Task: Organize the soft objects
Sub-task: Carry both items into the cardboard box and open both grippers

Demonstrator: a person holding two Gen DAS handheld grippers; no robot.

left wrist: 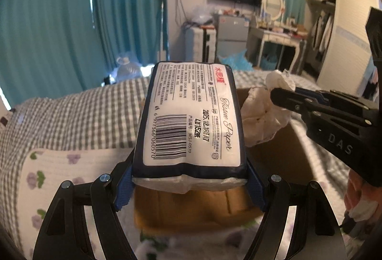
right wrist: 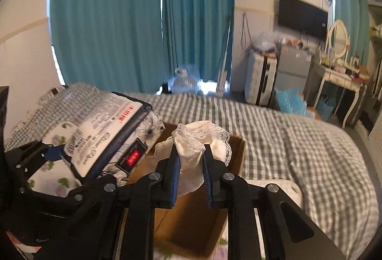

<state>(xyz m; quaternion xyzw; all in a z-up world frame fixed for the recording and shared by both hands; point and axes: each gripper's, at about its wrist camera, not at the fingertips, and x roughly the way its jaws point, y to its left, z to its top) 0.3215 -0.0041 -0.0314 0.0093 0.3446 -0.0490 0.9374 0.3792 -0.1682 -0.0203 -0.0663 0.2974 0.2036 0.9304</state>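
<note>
The left gripper [left wrist: 189,178] clamps the tissue pack [left wrist: 191,116] at frame centre, held above the cardboard box [left wrist: 281,154]. The right gripper [right wrist: 191,176] pinches the white lace cloth [right wrist: 203,140], bunched at centre frame over the box opening. The box sits on the checked bed cover [right wrist: 298,135].

Recommended procedure:
1. Lower each item inside the box walls before releasing.
2. Place the pack flat first.
3. Keep the 2 grippers apart to avoid collision.
</note>
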